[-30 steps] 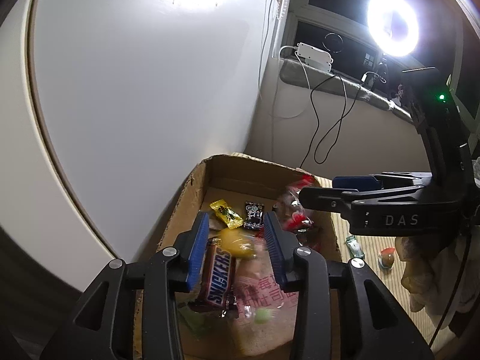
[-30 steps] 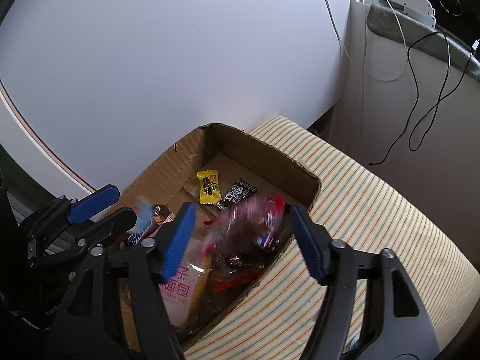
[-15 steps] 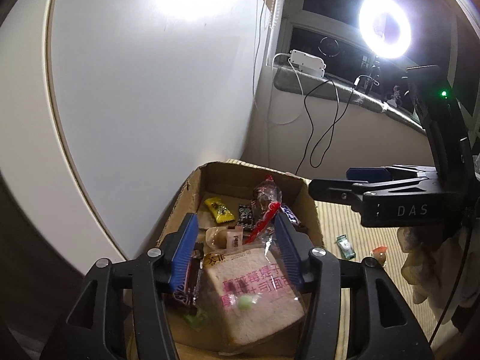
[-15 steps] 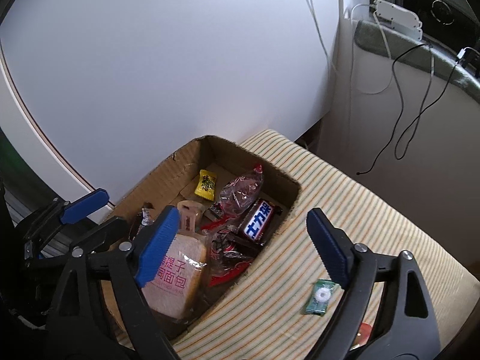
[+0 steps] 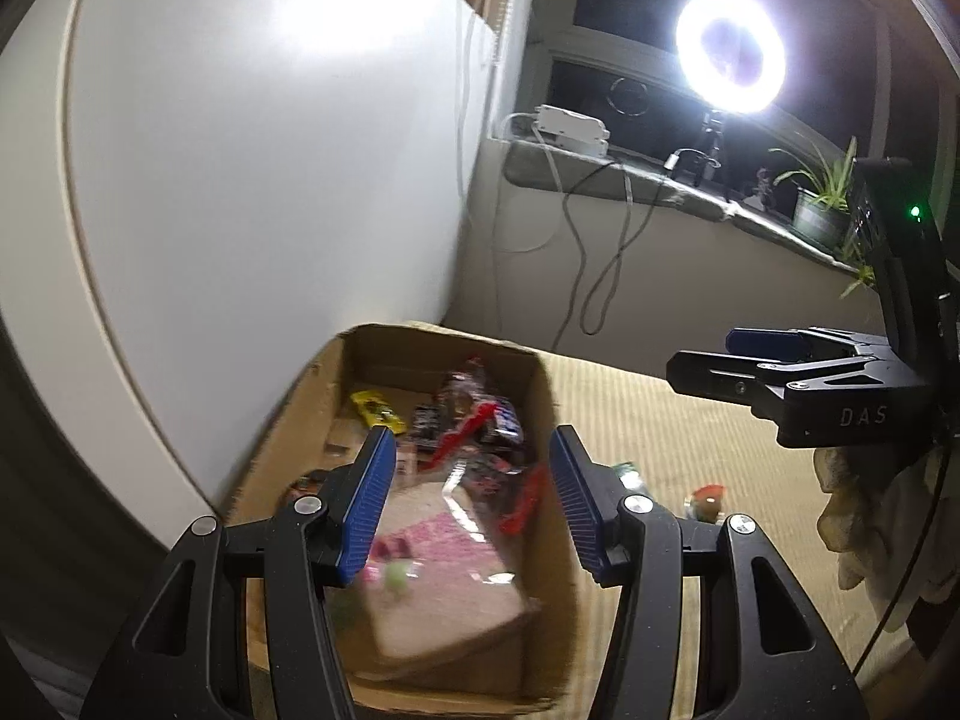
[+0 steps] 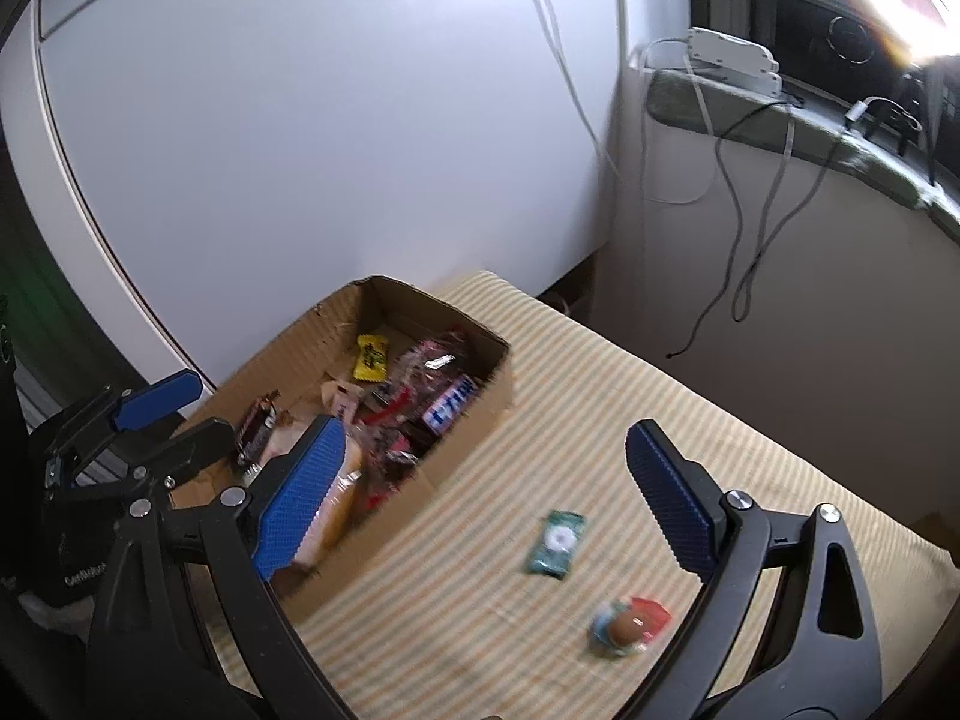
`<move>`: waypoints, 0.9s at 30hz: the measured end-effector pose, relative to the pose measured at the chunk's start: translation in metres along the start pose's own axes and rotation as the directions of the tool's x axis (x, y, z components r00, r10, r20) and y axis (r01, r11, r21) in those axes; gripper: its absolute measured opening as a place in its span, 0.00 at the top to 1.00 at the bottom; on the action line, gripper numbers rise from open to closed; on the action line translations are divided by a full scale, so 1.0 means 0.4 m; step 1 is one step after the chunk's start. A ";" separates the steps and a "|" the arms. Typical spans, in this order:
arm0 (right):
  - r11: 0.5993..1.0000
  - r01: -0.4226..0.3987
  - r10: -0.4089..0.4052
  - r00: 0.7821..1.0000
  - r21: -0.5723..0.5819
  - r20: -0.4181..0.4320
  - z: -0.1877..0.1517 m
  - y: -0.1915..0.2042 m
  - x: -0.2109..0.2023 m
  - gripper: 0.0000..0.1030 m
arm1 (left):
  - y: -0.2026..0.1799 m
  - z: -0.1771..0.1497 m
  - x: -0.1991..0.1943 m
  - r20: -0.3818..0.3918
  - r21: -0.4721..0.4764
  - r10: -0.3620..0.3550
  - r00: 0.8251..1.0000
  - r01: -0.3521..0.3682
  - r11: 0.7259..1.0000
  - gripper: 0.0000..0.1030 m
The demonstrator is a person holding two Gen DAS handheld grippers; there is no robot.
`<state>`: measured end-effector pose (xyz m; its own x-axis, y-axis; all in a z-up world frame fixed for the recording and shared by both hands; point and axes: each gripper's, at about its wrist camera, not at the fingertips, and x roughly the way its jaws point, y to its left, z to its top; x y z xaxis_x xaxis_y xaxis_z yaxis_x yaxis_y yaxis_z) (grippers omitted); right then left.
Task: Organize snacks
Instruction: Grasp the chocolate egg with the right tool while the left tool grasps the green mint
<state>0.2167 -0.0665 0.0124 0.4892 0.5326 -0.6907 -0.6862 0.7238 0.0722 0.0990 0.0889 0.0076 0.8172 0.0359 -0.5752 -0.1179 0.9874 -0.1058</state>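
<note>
An open cardboard box (image 5: 543,402) (image 6: 480,426) stands on a striped cloth and holds several snacks: a bagged bread slice (image 5: 444,576), a yellow candy (image 6: 371,357), a blue-and-white bar (image 6: 450,408), a dark chocolate bar (image 6: 258,429) and red-and-clear packets. My left gripper (image 5: 471,450) hangs open over the box with nothing between its pads. My right gripper (image 6: 486,438) is over the box's right wall and the cloth; its jaws are opening and hold nothing. On the cloth lie a green wrapped candy (image 6: 557,542) (image 5: 627,474) and a small red-and-blue snack (image 6: 627,627) (image 5: 705,495).
A white panel rises right behind the box. A windowsill (image 6: 780,114) at the back right carries a white power strip (image 5: 573,123), dangling cables, a ring light (image 5: 729,51) and a potted plant (image 5: 819,204). The striped cloth (image 6: 600,396) stretches to the right of the box.
Both grippers opened and let their snacks drop into the box: the chocolate bar from the left, a red-and-clear packet from the right. Both then drew back and up; the right one swung over the cloth.
</note>
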 end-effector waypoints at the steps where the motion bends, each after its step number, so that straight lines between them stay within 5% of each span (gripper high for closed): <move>1: 1.000 0.003 -0.003 1.000 0.003 0.004 -0.006 -0.010 -0.008 0.06 | -0.012 -0.001 0.000 0.001 0.006 -0.009 1.000 0.009 1.000 0.49; 11: 0.997 0.078 -0.078 0.997 0.005 0.027 -0.119 -0.140 -0.070 0.06 | -0.142 -0.026 0.034 -0.030 0.050 -0.096 0.995 0.097 0.994 0.49; 19: 0.992 0.110 -0.114 0.991 -0.062 -0.076 -0.218 -0.195 -0.022 0.13 | -0.239 -0.061 0.101 -0.096 0.096 -0.137 0.986 0.147 0.985 0.66; 27: 0.991 0.058 -0.077 0.985 -0.124 -0.153 -0.283 -0.207 0.049 0.18 | -0.301 -0.082 0.191 -0.173 0.111 -0.145 0.974 0.165 0.980 0.69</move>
<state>0.2219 -0.1657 -0.0884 0.4524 0.4024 -0.7958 -0.7185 0.6932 -0.0579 0.1571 -0.0322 -0.0500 0.7153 -0.1347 -0.6857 0.0821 0.9906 -0.1090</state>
